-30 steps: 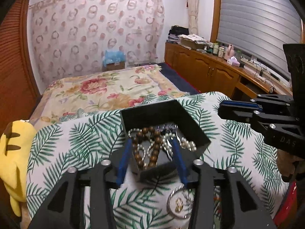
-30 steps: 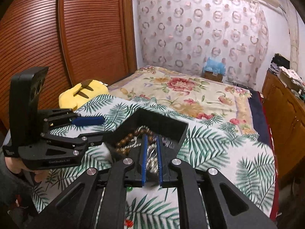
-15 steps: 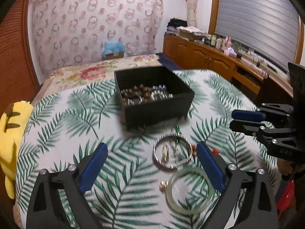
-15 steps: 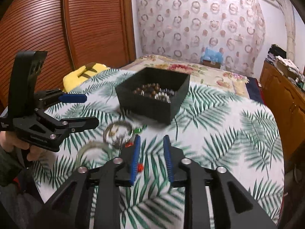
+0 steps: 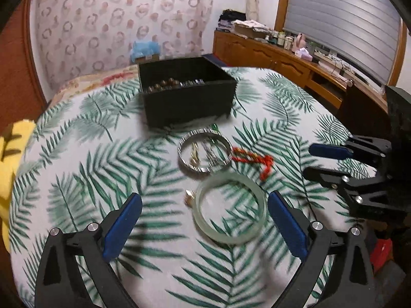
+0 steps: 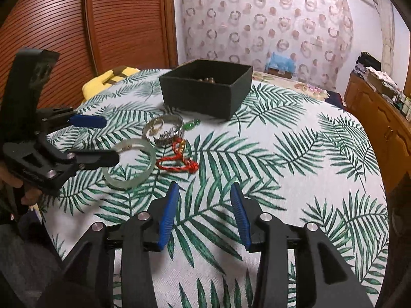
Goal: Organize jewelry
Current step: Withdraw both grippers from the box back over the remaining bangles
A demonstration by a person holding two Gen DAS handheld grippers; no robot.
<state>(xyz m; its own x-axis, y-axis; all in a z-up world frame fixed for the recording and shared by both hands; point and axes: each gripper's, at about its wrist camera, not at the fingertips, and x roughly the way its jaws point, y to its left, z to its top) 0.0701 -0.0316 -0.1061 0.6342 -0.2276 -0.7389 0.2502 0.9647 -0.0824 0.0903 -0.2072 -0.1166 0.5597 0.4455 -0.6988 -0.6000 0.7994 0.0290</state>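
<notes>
Taking the black box [image 5: 186,95] as the landmark: far to its left, off the table edge, a yellow plush [image 5: 10,169] lies and has no part in the work. The box stands on the leaf-print cloth [image 5: 84,154] and beads already show inside, so I judge it is the collecting place. In front of the box, just beside its near wall, lies a silver bangle [image 5: 204,152] with small pieces inside its ring, and nearer to the camera a pale green bangle [image 5: 230,209] with a small gold piece touching its left rim. The left gripper [image 5: 205,220] hangs over this green bangle with its tongs wide apart and nothing between them, probably ready to take it. Right of the silver bangle lies a red cord [image 5: 257,160]. The right gripper [image 6: 204,214] has just been opening, tongs apart and empty, near the cord
</notes>
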